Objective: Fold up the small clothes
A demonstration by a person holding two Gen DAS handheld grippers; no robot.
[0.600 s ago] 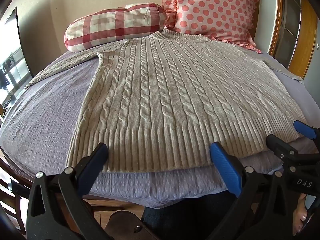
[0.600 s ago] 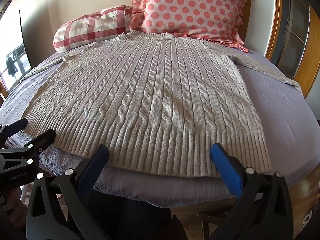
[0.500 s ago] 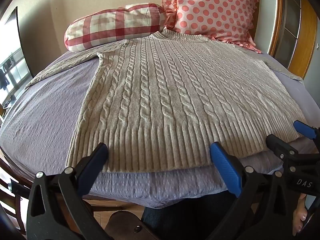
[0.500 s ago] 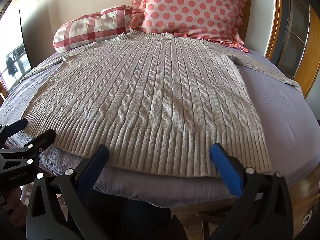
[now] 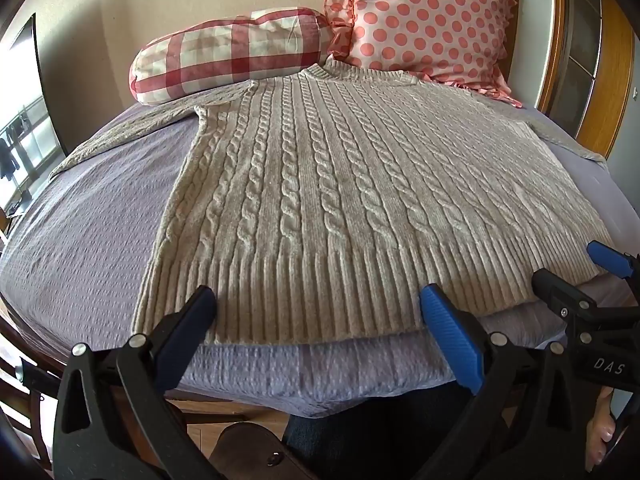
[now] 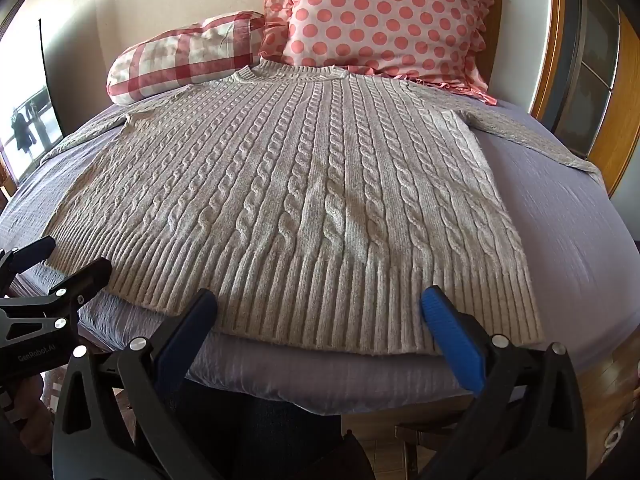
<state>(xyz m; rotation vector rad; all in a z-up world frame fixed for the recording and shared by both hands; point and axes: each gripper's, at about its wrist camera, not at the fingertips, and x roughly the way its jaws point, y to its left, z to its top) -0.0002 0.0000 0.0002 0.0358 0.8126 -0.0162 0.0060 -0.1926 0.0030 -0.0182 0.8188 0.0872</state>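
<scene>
A grey cable-knit sweater lies flat and face up on a lilac-covered surface, collar toward the pillows, ribbed hem toward me, both sleeves spread out to the sides. My left gripper hovers open just above the left half of the hem, nothing between its blue pads. In the right wrist view the same sweater fills the middle, and my right gripper stands open over the right half of the hem, empty. Each gripper shows at the edge of the other's view.
A red-and-white checked cushion and a pink polka-dot pillow rest against the wall behind the collar. A wooden door frame stands at the right. The lilac cover drops off at the near edge; the person's dark-trousered legs show below.
</scene>
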